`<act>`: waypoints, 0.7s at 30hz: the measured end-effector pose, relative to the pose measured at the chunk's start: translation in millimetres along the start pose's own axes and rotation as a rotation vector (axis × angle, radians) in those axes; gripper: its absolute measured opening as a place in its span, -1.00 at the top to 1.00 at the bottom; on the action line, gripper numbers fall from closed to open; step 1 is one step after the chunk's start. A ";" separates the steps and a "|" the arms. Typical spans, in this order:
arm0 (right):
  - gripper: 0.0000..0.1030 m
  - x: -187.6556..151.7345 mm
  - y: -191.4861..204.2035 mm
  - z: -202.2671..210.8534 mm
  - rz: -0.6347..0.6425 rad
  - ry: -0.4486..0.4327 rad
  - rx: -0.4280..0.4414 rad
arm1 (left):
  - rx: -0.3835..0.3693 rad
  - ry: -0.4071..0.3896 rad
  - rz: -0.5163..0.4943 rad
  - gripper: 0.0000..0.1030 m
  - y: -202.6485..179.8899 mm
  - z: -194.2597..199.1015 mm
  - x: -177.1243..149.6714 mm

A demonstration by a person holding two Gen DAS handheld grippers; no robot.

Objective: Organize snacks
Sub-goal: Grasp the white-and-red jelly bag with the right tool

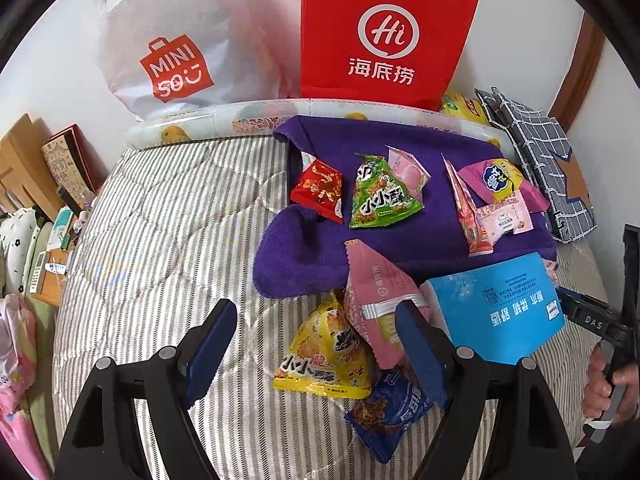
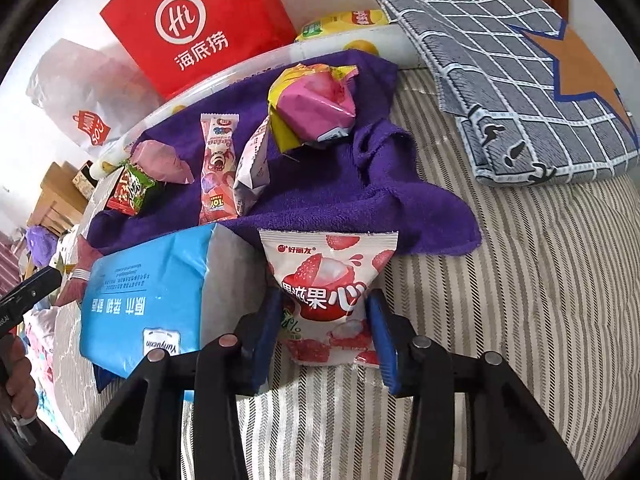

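Right tongs [image 2: 324, 332] pinching lychee gummy packet [image 2: 330, 292]; carry it forward onto purple towel [image 2: 320, 200], release flat beside other snacks. Left tongs [image 1: 316, 344] spread, empty, over yellow snack bag [image 1: 324, 356].

Snack packets are lying scattered on a towel [image 1: 400, 248] spread across the far right of a quilted bed [image 1: 160, 240]. More packets are sitting nearer, just off the towel's near edge, with a tissue pack [image 1: 500, 308] lying to their right. A lychee gummy bag [image 2: 332, 300] is resting on the quilt at the towel's near edge, right of the tissue pack. Behind the towel, a paper bag [image 1: 384, 28] is standing against the wall, with a plastic shopping bag [image 1: 172, 40] to its left. A folded checked cloth [image 2: 520, 80] is lying to the towel's right.
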State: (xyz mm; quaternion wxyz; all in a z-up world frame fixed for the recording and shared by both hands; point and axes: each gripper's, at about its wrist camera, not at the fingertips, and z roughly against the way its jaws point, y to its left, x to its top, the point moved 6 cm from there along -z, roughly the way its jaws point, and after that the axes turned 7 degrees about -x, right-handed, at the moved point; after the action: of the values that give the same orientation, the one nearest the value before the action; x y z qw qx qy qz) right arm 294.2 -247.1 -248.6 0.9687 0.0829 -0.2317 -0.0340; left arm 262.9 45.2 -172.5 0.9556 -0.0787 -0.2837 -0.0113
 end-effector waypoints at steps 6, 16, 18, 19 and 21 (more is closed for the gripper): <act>0.17 -10.4 -18.6 22.5 -0.001 -0.010 -0.054 | 0.014 -0.008 0.014 -0.56 9.2 8.9 -3.3; -0.05 -29.3 -17.7 17.6 0.071 0.024 -0.126 | 0.031 0.004 0.043 -0.56 25.9 11.9 -15.1; -0.21 -28.8 -17.0 13.9 0.062 0.027 -0.125 | 0.036 0.005 0.042 -0.56 27.7 11.5 -16.7; -0.21 -29.0 -15.9 11.2 0.060 0.026 -0.133 | 0.039 0.007 0.044 -0.56 29.2 11.3 -17.9; -0.22 -28.5 -13.7 5.4 0.073 0.017 -0.176 | 0.038 0.011 0.050 -0.56 32.1 10.4 -20.2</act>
State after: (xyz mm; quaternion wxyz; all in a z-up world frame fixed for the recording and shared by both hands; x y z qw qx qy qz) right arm 266.1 -258.4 -258.8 0.9748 -0.0105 -0.2223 -0.0183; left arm 242.4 78.1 -179.4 0.9585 -0.0679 -0.2763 0.0177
